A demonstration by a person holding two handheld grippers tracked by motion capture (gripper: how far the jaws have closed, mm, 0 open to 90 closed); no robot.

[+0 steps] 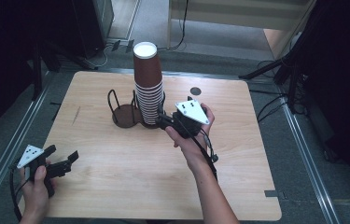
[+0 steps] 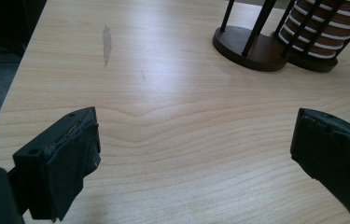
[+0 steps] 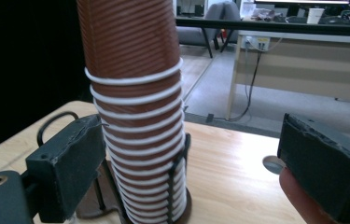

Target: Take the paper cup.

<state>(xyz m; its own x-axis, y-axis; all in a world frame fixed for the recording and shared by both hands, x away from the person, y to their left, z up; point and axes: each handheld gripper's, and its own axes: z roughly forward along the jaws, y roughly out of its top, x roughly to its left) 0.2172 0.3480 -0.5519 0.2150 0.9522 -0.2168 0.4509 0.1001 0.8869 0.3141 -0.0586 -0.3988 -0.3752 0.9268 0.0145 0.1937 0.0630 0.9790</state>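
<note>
A tall stack of brown paper cups (image 1: pixel 148 84) with white rims stands upside down in the right ring of a dark wire holder (image 1: pixel 125 114); the holder's left ring is empty. My right gripper (image 1: pixel 164 122) is open beside the stack's lower part. In the right gripper view the stack (image 3: pixel 135 93) rises between the jaws of this gripper (image 3: pixel 191 163), close to the left one. My left gripper (image 1: pixel 63 154) is open near the table's front left corner. In the left gripper view, that gripper (image 2: pixel 196 149) has bare wood between its jaws, with the holder (image 2: pixel 252 46) and cups (image 2: pixel 322 32) farther off.
The wooden table (image 1: pixel 116 186) has a small round grommet hole (image 1: pixel 195 91) behind the right hand and a faint grey mark (image 1: pixel 76 115) at the left. Dark stand legs (image 1: pixel 275 70) sit on the floor to the right. A light desk (image 3: pixel 303 70) stands beyond the table.
</note>
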